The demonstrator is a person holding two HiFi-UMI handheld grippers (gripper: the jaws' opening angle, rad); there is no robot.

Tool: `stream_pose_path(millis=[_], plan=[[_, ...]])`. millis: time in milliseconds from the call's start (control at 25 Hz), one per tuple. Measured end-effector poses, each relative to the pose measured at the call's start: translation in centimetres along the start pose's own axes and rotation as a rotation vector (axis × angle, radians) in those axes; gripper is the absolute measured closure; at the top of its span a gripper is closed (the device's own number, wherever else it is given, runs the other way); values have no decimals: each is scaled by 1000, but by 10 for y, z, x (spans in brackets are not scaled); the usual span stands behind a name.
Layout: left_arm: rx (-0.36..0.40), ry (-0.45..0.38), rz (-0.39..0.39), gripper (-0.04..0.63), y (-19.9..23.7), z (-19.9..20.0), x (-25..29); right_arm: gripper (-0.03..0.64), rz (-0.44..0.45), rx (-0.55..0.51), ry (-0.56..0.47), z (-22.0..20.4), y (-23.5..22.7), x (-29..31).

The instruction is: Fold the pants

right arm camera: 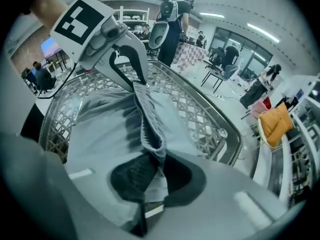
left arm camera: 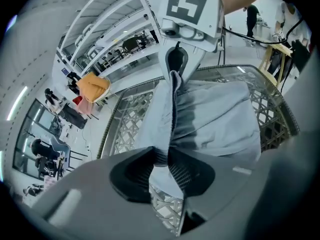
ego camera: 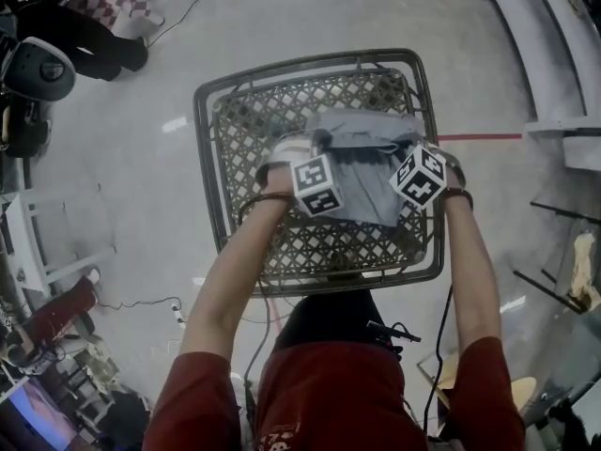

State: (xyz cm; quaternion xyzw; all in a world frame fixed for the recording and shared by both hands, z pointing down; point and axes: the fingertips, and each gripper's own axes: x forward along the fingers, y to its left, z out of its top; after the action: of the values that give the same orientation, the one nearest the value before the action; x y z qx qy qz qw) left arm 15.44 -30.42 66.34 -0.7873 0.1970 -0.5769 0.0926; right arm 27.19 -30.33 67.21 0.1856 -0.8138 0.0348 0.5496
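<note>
Both my grippers are clamped on the pants (ego camera: 368, 169) — grey, lightweight cloth, held over the lattice-top metal table (ego camera: 208, 158) in front of me. My left gripper (left arm camera: 167, 156) has its jaws nearly together w/ a gathered fold of the cloth squeezed between the ribbed pads; a bit of fabric pokes out below the pads too. My right gripper (right arm camera: 158, 160) is closed down even tighter, pinching the ruched waistband edge, w/ a pale scrap of it showing just under the pads.

That edge runs as a bunched ridge straight from one gripper to the other. In the left gripper view it goes up to the right gripper's tips, and in the right gripper view it goes across to the left one's tips. The rest of the pants spreads out to one side of that ridge, fairly flat w/ a few creases near the band.

In the head view the grippers sit side by side, near each other, both angled steeply down, marker cubes facing up at me. The pants cover the far-right part of the lattice, approx between the two grippers and a bit beyond them; the near and left parts show bare mesh. Can't tell how much of the cloth actually rests on the mesh vs hangs from my grip. Off to the side an orange cloth (right arm camera: 276, 122) is draped over something by the white shelving, well apart from the table.
</note>
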Motion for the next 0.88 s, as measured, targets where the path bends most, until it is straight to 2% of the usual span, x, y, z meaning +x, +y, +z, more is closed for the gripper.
stream_pose_path(millis=[240,480,680,880], plan=[[30,17,48,472,2,-4,7,566,-51,12,-33,0,-3,5],[4,5,123,431,24,-2,6,504,-126,14,-58,5,-19,0],[-14,0,144,431,39,0,16,480,-156,17,-51,5,-38,8],[-83,0,144,433,57,-1,33,479,-161,39,-47,6,-53,20]])
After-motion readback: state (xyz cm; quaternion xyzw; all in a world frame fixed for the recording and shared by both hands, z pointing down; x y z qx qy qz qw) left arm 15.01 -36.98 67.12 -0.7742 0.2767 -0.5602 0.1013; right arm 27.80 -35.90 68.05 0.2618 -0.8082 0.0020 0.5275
